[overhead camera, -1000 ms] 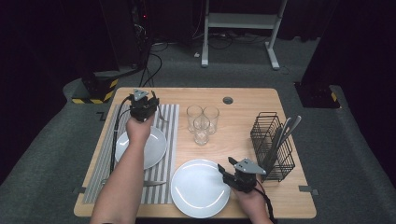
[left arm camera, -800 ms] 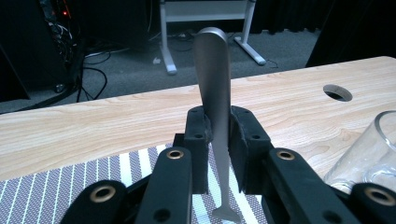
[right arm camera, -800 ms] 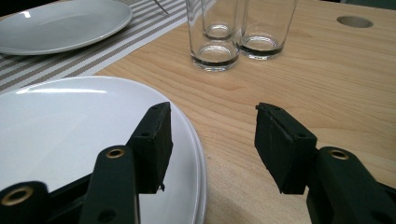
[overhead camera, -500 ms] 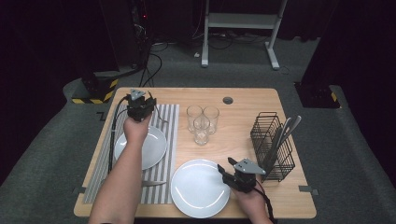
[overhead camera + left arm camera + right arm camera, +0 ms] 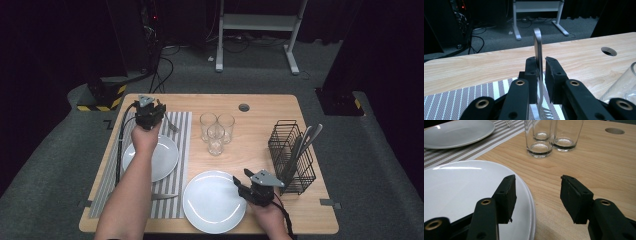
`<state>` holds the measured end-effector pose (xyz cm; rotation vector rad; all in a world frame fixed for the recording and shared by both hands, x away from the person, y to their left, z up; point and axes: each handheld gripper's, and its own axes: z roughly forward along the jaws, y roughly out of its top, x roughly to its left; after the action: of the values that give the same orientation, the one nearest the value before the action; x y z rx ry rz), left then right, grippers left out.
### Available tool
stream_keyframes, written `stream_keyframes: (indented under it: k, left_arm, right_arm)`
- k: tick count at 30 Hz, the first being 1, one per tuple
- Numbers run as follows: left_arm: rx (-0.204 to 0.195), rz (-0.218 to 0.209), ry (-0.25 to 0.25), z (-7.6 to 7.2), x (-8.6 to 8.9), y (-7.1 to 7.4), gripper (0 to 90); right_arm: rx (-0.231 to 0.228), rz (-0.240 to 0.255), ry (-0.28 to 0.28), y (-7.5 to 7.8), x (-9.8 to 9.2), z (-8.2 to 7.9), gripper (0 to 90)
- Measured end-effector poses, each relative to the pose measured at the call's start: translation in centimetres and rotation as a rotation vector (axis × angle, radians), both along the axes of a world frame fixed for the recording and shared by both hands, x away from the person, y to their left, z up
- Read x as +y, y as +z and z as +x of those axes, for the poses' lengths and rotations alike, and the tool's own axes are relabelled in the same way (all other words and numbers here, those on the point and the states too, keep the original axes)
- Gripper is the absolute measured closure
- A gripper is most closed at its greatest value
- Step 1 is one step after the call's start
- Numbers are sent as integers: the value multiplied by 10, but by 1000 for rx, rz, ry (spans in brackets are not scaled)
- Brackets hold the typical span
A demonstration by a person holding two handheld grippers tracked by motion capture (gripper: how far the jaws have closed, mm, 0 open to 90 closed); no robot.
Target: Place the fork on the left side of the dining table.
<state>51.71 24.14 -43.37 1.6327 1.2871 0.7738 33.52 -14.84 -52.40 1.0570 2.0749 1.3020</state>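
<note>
Dark room, pale wooden counter (image 5: 260, 107). Left gripper (image 5: 541, 72): jaws clamped on silver metal fork (image 5: 538, 50), over striped grey placemat (image 5: 181, 150). Advised: keep grip firm, lower flat beside plate. Right gripper (image 5: 536, 195): jaws half open, empty, astride white round plate (image 5: 456, 190) rim.

This looks like a lab or test room, not a home. A wooden table (image 5: 260, 107) stands on grey carpet (image 5: 350, 135) in a dark space. Behind the table there are loose cables (image 5: 165, 65), a white metal frame (image 5: 257, 22), and a yellow-and-black striped block (image 5: 102, 95) off its far left corner.
</note>
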Motion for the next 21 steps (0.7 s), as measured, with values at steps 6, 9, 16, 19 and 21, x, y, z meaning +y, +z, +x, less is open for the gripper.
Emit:
stream_keyframes:
  k: [6,9,16,19,21]
  left_arm:
    - [-3,6,19,0,3,2,798]
    - [2,17,31,0,4,3,794]
    - [6,25,42,-1,10,4,778]
    - [10,23,51,-1,14,3,779]
    - [14,22,56,-1,16,3,779]
  right_arm:
    - [2,1,-1,0,0,0,462]
    - [1,-1,0,0,1,0,462]
    - [1,-3,1,0,1,0,462]
    - [1,-4,3,0,2,0,462]
    - [0,-3,4,0,2,-1,462]
